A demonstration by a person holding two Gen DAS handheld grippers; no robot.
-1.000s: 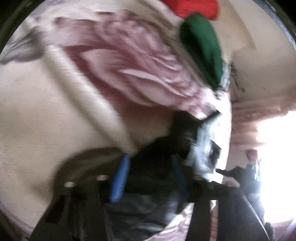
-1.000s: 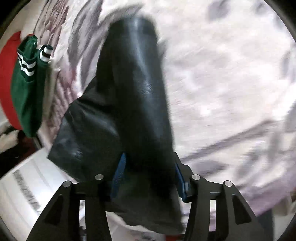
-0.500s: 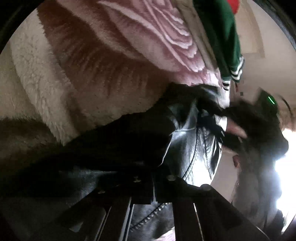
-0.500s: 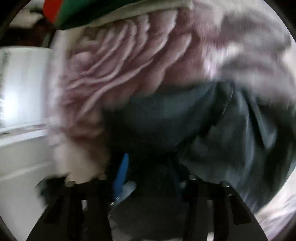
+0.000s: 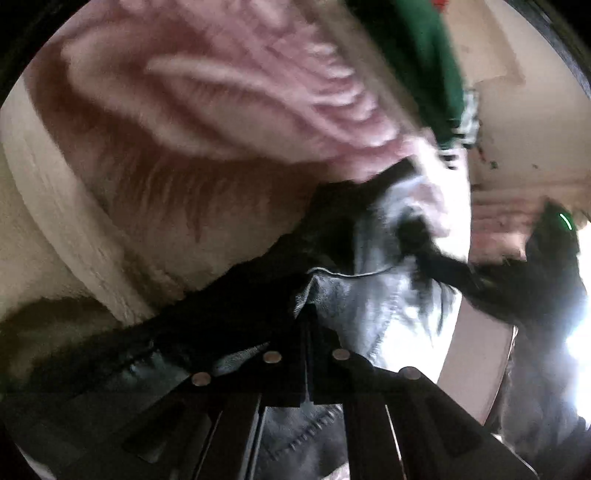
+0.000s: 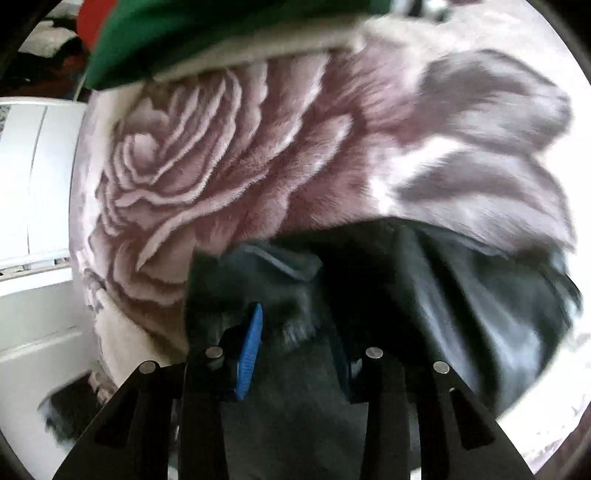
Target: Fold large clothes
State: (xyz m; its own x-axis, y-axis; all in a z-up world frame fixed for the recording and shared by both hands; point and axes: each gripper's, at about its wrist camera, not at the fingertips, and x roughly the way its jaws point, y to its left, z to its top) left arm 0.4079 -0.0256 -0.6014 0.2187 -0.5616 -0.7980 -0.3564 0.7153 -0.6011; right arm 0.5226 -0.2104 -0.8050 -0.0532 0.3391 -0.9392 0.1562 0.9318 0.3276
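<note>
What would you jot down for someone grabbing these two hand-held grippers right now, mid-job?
Left hand-held gripper: fingers shut together, pinching an edge of the black leather jacket.
Right hand-held gripper: fingers apart, with jacket fabric between them; whether it truly grips is unclear.
The jacket lies bunched on the rose-patterned blanket. A green garment sits at the far edge, with something red beside it.
Done: jacket picked up at two places. Left: spread it flat, fold it neatly; no tidy fold shows yet.

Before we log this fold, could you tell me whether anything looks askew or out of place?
Nothing is spilled or damaged. The black leather jacket lies bunched and creased on the rose-patterned blanket, rather than flat.
</note>
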